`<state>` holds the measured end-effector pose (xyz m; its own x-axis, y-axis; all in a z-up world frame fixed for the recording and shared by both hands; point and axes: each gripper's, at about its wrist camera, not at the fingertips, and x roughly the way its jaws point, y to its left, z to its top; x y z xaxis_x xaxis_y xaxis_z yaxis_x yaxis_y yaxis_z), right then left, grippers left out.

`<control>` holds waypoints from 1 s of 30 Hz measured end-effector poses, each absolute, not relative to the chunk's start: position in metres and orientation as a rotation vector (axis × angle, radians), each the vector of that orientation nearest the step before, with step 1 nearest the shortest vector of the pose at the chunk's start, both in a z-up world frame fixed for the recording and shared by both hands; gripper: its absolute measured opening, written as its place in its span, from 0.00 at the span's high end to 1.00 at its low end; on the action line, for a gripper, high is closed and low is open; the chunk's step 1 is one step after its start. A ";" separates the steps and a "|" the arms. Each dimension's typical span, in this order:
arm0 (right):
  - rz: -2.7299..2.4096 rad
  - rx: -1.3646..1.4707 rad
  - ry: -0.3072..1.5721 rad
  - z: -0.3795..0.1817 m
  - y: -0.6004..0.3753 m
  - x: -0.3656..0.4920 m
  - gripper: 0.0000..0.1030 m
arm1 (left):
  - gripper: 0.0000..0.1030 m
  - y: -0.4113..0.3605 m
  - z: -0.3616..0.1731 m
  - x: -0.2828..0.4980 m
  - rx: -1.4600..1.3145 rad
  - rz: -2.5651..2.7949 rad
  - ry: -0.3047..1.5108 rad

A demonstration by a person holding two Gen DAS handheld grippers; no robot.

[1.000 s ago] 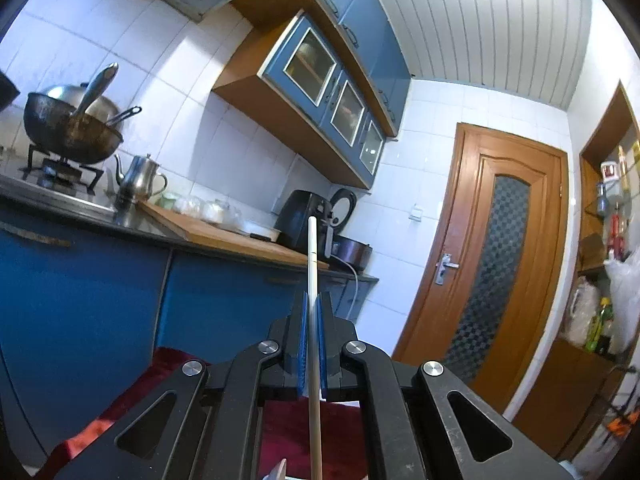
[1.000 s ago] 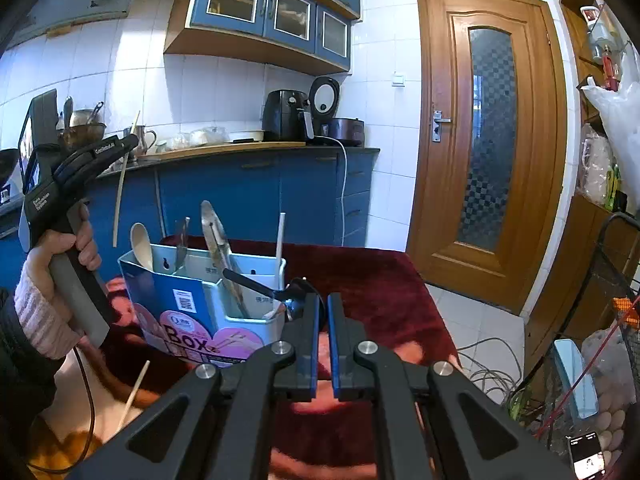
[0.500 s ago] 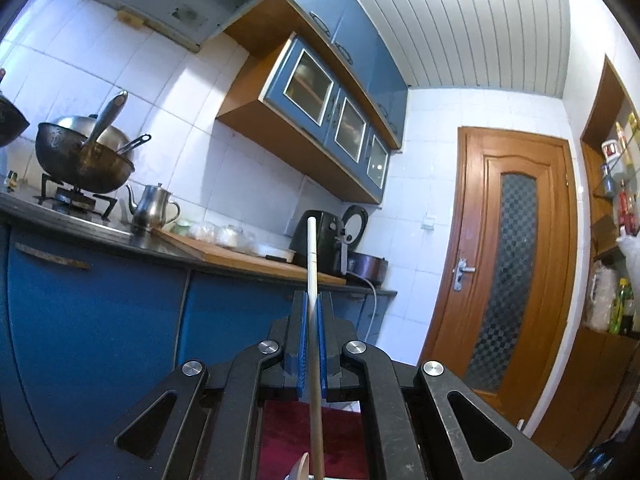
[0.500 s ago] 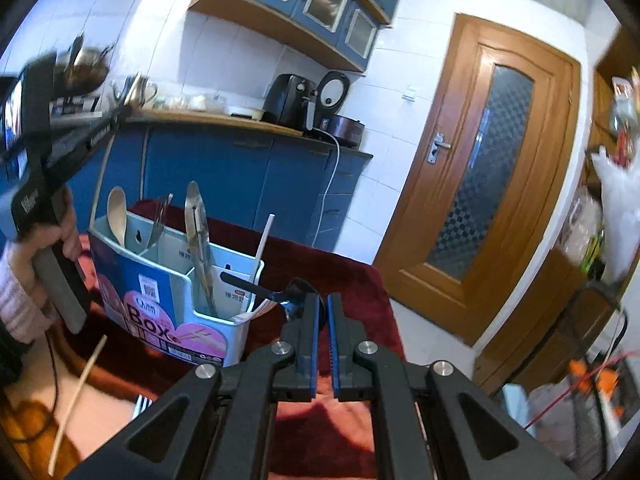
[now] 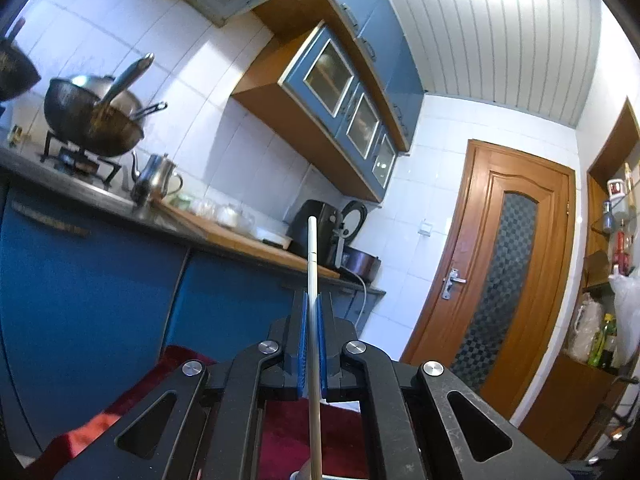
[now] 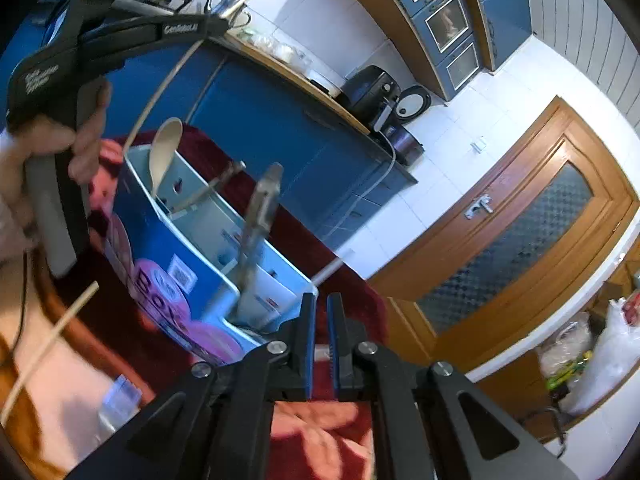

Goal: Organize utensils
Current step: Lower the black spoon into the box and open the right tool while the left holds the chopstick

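My left gripper (image 5: 313, 300) is shut on a pale chopstick (image 5: 312, 248) that sticks up past its blue pads. In the right wrist view that same left gripper (image 6: 218, 24) is at the upper left, held in a person's hand (image 6: 80, 128). Its chopstick (image 6: 160, 88) slants down toward a blue utensil box (image 6: 160, 256). The box holds a wooden spoon (image 6: 164, 148), metal tongs (image 6: 256, 220) and a white stick (image 6: 332, 268). My right gripper (image 6: 319, 308) is shut and empty, just in front of the box's near corner. Another chopstick (image 6: 52, 340) lies loose at the left.
The box stands on a dark red cloth (image 6: 304, 240) over the table. Behind are blue cabinets, a counter with a wok (image 5: 92, 120), a kettle (image 5: 156, 178) and a black air fryer (image 5: 316, 224). A wooden door (image 5: 508, 272) is on the right.
The right wrist view has rolled strongly and moved closer to the box, which now lies tilted to the left. The left gripper has hardly moved and still holds its chopstick.
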<state>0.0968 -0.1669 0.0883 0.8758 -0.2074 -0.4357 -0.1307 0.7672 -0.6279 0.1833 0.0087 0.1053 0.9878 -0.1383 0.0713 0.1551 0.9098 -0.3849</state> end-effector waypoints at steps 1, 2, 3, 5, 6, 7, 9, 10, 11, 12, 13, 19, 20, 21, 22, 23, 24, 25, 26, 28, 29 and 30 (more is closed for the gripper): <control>-0.032 -0.670 0.508 0.089 -0.167 0.099 0.92 | 0.96 0.010 0.104 0.184 -0.407 -0.151 -0.034; -0.016 -0.622 0.502 0.091 -0.170 0.102 0.91 | 0.96 0.011 0.103 0.185 -0.411 -0.150 -0.031; -0.004 -0.578 0.496 0.092 -0.172 0.103 0.86 | 0.96 0.011 0.103 0.186 -0.411 -0.148 -0.031; 0.026 -0.450 0.474 0.097 -0.182 0.105 0.83 | 0.96 0.011 0.104 0.186 -0.413 -0.141 -0.039; 0.032 -0.388 0.455 0.100 -0.188 0.104 0.80 | 0.96 0.011 0.104 0.186 -0.414 -0.140 -0.042; 0.031 -0.351 0.440 0.102 -0.192 0.103 0.76 | 0.96 0.010 0.105 0.185 -0.415 -0.138 -0.049; 0.031 -0.269 0.397 0.107 -0.200 0.097 0.72 | 0.96 0.008 0.106 0.184 -0.407 -0.131 -0.063; 0.032 -0.233 0.374 0.109 -0.204 0.091 0.70 | 0.96 0.006 0.106 0.183 -0.399 -0.120 -0.074; 0.033 -0.209 0.361 0.110 -0.206 0.087 0.69 | 0.96 0.004 0.106 0.181 -0.391 -0.111 -0.084; 0.037 -0.187 0.347 0.111 -0.208 0.083 0.68 | 0.96 0.002 0.106 0.181 -0.381 -0.102 -0.092; 0.041 -0.176 0.338 0.109 -0.209 0.080 0.68 | 0.96 -0.001 0.105 0.180 -0.371 -0.090 -0.100; 0.075 -0.128 0.316 0.101 -0.214 0.073 0.68 | 0.96 -0.015 0.099 0.183 -0.327 -0.036 -0.125; 0.080 -0.119 0.318 0.100 -0.216 0.075 0.68 | 0.96 -0.017 0.098 0.185 -0.317 -0.029 -0.125; 0.086 -0.108 0.319 0.098 -0.218 0.073 0.68 | 0.96 -0.020 0.094 0.186 -0.302 -0.025 -0.118; 0.092 -0.096 0.322 0.096 -0.220 0.074 0.68 | 0.96 -0.021 0.092 0.187 -0.291 -0.024 -0.106; 0.097 -0.085 0.325 0.093 -0.222 0.073 0.68 | 0.96 -0.022 0.090 0.188 -0.282 -0.020 -0.097; 0.100 -0.077 0.326 0.092 -0.224 0.074 0.68 | 0.96 -0.022 0.088 0.188 -0.275 -0.021 -0.089; 0.104 -0.065 0.327 0.091 -0.225 0.074 0.68 | 0.96 -0.023 0.086 0.188 -0.265 -0.025 -0.075; 0.106 -0.055 0.327 0.090 -0.227 0.073 0.68 | 0.96 -0.022 0.085 0.187 -0.255 -0.032 -0.061; 0.108 -0.041 0.323 0.088 -0.230 0.072 0.68 | 0.96 -0.021 0.085 0.185 -0.243 -0.054 -0.038; 0.109 -0.036 0.321 0.089 -0.231 0.071 0.68 | 0.96 -0.020 0.086 0.185 -0.240 -0.059 -0.028; 0.109 -0.032 0.319 0.089 -0.231 0.070 0.68 | 0.96 -0.018 0.086 0.183 -0.238 -0.067 -0.016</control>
